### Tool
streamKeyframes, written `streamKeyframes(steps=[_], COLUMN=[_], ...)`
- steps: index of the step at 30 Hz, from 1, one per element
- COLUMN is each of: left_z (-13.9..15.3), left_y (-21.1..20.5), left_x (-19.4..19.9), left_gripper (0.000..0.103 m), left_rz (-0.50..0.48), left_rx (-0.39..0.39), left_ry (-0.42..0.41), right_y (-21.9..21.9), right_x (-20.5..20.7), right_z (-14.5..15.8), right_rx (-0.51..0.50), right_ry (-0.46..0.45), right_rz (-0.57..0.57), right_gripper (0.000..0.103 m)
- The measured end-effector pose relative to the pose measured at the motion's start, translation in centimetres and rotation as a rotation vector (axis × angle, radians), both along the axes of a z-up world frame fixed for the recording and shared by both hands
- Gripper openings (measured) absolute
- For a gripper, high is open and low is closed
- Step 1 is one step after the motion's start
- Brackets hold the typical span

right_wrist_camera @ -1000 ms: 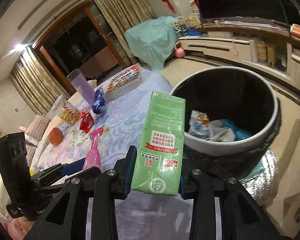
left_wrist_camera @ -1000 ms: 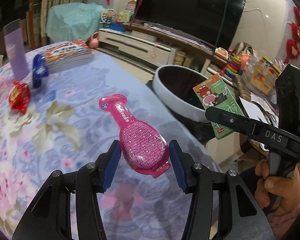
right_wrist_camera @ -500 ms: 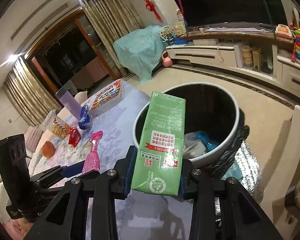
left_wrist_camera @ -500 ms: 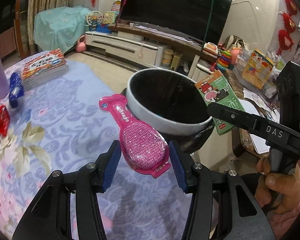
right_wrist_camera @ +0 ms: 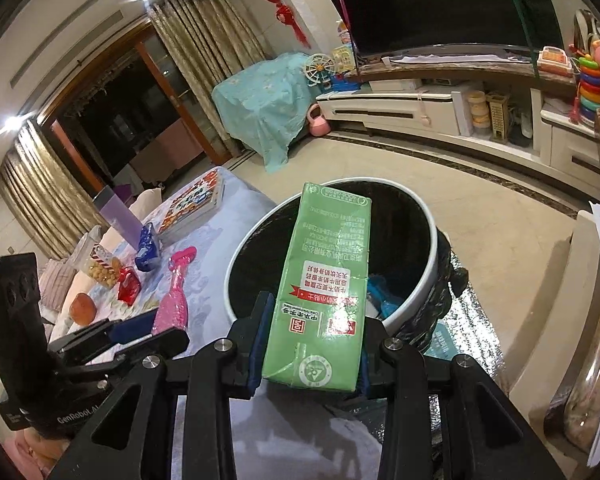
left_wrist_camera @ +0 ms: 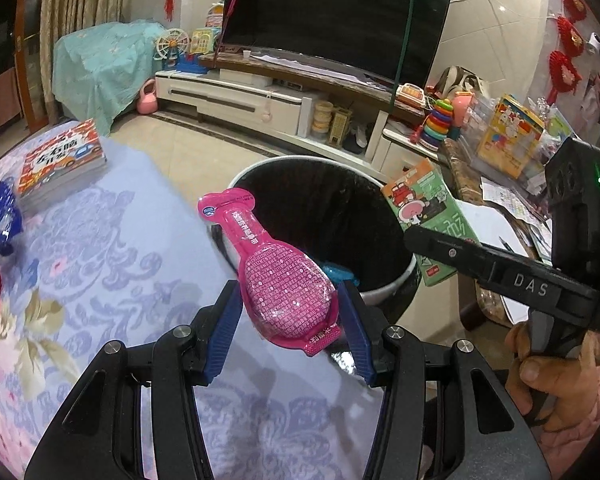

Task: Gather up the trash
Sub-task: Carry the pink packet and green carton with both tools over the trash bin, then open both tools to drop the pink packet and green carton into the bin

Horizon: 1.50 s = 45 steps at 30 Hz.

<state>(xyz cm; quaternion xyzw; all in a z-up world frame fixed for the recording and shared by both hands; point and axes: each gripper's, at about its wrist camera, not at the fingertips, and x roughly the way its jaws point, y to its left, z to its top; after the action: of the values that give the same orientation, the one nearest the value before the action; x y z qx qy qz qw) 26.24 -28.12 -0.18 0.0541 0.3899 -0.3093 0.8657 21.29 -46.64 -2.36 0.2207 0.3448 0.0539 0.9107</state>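
Two pieces of trash are held: a pink packet is clamped by the left gripper, a green carton by the right gripper. Just ahead, the bin is seen beside the flowered tablecloth.

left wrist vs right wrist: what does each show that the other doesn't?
Left wrist only: the cartoon front of the green drink carton and the hand holding the right tool.

Right wrist only: the orange fruit and the snack jar on the floral tablecloth.

Both: the white-rimmed black trash bin, the pink plastic pouch clamped in the left tool, and the carton clamped in the right tool.
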Motion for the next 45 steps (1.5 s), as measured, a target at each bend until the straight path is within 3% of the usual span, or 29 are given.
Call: streamKeyframes(steps=[34,40,45], left_z=[-1.3,-1.4,-1.3], left_y=[-4.4,-4.2,-2.8], left_x=[4.0,4.2,3.8], left_gripper=[0.05,0.058,0.061], left_rz=[-0.046,-0.036,-0.012], left_rx=[0.066,0.066,0.045], left_ry=[0.023,0.03,0.033], right_y=[-1.9,-2.5,-2.6], right_x=[5.2,5.3,5.0], right_z=[-1.2,-1.2,-0.8], right_rx=[-0.026,-0.01,-0.007], right_ry=[0.063,0.069,0.049], right_rz=[0.005,-0.017,-0.029], right_gripper=[0.036,0.042,0.053])
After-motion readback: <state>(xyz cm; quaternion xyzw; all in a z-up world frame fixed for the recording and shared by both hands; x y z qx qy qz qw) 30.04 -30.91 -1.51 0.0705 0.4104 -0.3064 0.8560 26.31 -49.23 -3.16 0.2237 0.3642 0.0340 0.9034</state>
